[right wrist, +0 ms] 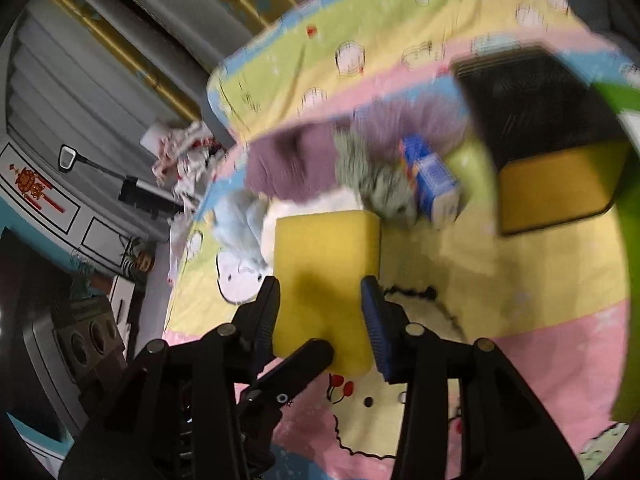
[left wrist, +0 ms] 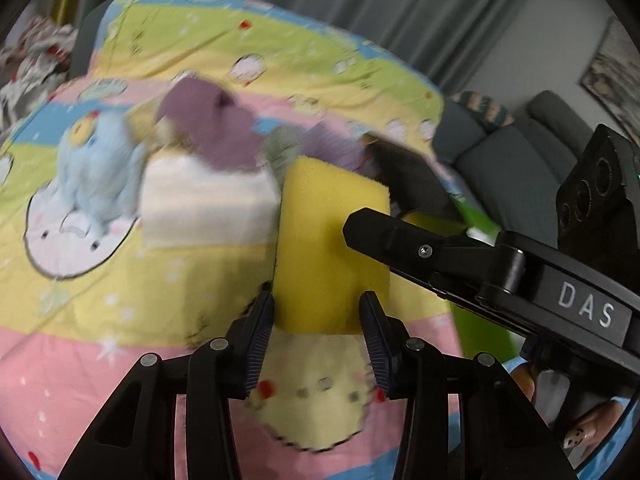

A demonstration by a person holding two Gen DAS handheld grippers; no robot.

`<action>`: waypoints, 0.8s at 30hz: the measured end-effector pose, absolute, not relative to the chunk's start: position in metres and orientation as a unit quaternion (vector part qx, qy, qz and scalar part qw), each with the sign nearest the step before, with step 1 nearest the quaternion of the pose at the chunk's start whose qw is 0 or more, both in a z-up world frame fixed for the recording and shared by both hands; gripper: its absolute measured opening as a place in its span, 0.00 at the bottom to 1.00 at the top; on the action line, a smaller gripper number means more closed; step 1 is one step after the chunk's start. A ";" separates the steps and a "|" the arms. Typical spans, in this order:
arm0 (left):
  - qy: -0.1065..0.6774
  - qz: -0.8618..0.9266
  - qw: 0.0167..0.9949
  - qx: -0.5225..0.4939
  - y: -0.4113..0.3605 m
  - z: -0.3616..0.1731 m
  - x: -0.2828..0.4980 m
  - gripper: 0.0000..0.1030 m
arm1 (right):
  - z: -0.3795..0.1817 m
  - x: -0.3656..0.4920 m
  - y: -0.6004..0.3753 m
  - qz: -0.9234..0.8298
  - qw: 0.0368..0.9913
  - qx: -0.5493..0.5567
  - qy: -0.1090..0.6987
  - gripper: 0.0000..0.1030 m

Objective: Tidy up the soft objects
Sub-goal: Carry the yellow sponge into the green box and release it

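Observation:
A yellow sponge block [left wrist: 328, 240] is held above the cartoon bedsheet. My left gripper [left wrist: 318, 312] is shut on its near end. My right gripper [right wrist: 320, 300] is shut on the same yellow sponge [right wrist: 326, 264], and its finger [left wrist: 384, 236] crosses in front of the sponge in the left wrist view. A white sponge block [left wrist: 208, 204] lies just left of the yellow one. A purple cloth [left wrist: 216, 124] lies on top of it. A light blue plush toy [left wrist: 96, 160] lies further left. A grey-green cloth [right wrist: 372, 176] lies behind the sponge.
A black and yellow storage box [right wrist: 548, 148] stands at the right on the bed. A blue carton [right wrist: 432, 180] lies beside the grey-green cloth. A grey sofa [left wrist: 520, 160] stands beyond the bed's right edge. Crumpled clothes [left wrist: 32, 64] lie past the left edge.

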State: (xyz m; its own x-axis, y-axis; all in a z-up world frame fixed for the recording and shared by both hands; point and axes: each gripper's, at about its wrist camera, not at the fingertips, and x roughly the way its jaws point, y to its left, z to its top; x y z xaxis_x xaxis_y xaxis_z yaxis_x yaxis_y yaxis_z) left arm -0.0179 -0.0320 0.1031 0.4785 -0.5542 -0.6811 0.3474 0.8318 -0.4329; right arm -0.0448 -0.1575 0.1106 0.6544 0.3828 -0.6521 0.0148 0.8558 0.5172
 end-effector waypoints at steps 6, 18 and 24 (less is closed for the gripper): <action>0.392 -0.315 0.857 -0.112 -0.077 0.136 -0.026 0.44 | 0.151 -0.075 -0.193 0.065 0.916 0.228 0.323 0.41; 0.351 -0.410 0.839 -0.067 -0.205 0.164 -0.037 0.44 | 0.167 -0.135 -0.314 -0.035 0.923 0.298 0.243 0.41; 0.366 -0.451 0.812 -0.054 -0.256 0.153 -0.043 0.44 | 0.153 -0.156 -0.357 -0.085 0.909 0.337 0.231 0.41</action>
State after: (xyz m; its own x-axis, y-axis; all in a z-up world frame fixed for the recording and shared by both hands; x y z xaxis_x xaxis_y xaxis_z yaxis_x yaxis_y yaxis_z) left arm -0.0431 -0.2561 0.1534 0.3256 -0.7713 -0.5469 0.6926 0.5883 -0.4174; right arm -0.1562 -0.3573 0.1531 0.8792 0.0011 -0.4764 0.3099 0.7582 0.5736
